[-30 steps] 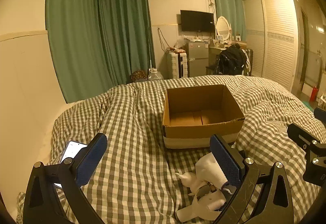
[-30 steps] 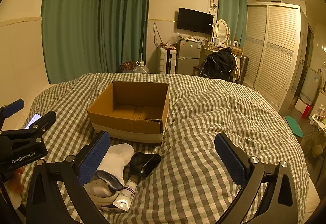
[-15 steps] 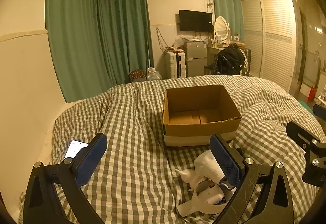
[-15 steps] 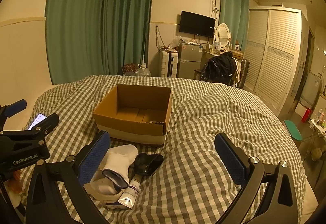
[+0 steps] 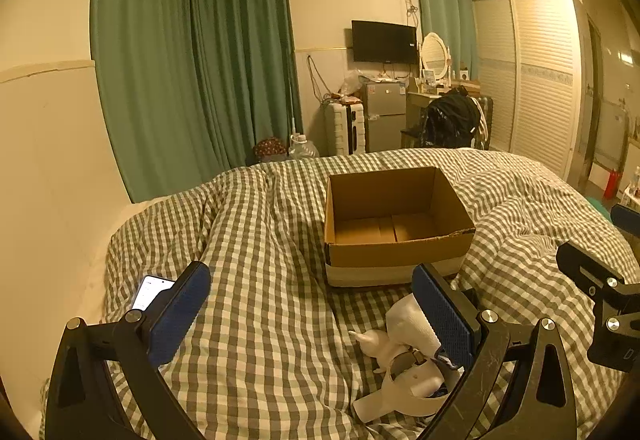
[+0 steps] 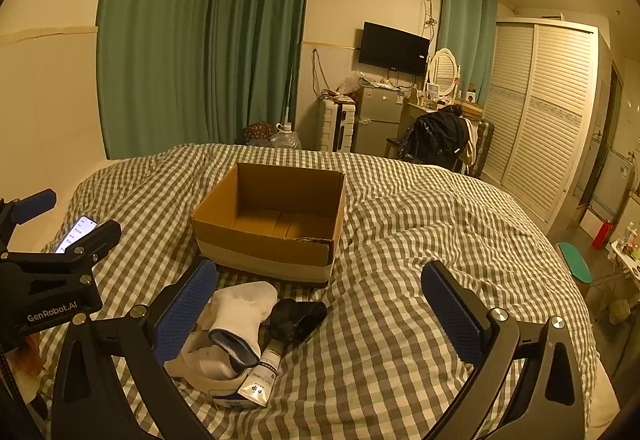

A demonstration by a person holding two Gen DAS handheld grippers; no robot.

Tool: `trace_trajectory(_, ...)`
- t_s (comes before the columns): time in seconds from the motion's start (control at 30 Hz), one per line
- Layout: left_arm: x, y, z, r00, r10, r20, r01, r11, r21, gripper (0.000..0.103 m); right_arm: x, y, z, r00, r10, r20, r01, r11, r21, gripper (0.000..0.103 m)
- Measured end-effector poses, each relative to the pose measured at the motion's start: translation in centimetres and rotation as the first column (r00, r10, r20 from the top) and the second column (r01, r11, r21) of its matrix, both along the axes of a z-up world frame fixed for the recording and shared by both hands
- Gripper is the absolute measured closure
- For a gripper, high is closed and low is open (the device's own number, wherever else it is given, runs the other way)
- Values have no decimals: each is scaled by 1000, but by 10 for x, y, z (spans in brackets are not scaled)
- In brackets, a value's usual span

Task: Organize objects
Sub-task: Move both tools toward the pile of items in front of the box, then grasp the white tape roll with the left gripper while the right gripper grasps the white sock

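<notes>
An open, empty cardboard box sits on the checked bedspread. In front of it lies a small pile: a white sock, a black pouch-like item, a white tube and a roll of beige tape. My left gripper is open and empty, hovering just left of the pile. My right gripper is open and empty, above the pile's right side.
A lit phone lies on the bed at the left near the wall. Beyond the bed stand green curtains, a suitcase, a small fridge, a chair with a black bag and a white wardrobe.
Both grippers have pulled back and risen slightly, so the box and pile sit lower and a bit farther in both views. Both jaws stay open. Nothing on the bed moved.
</notes>
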State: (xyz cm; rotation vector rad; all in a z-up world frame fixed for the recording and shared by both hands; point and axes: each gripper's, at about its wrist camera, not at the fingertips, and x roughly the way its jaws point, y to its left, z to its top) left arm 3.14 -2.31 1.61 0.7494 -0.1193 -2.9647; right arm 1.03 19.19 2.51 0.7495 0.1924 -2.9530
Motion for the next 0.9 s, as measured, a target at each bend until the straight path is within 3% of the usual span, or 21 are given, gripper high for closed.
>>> trace_trajectory(0.27, 3, -1, 1, 1000, -8, 11, 8, 1000, 5, 0, 4, 1, 5, 1000, 11, -1, -11, 1000, -1, 0)
trace_trajectory(0.57, -10, 6, -38, 994, -37, 107, 41, 998, -37, 0, -10, -2, -22, 995, 34, 90, -35, 999, 4, 0)
trace_trajectory(0.77, -28, 14, -93, 956, -89, 280, 102, 994, -32, 0, -30, -11, -64, 973, 59, 223, -70, 997, 38, 3)
trace_trajectory(0.9, -37, 18, -118, 926, -145, 349, 144, 989, 29, 0, -46, -20, -94, 945, 96, 314, -110, 994, 28, 18)
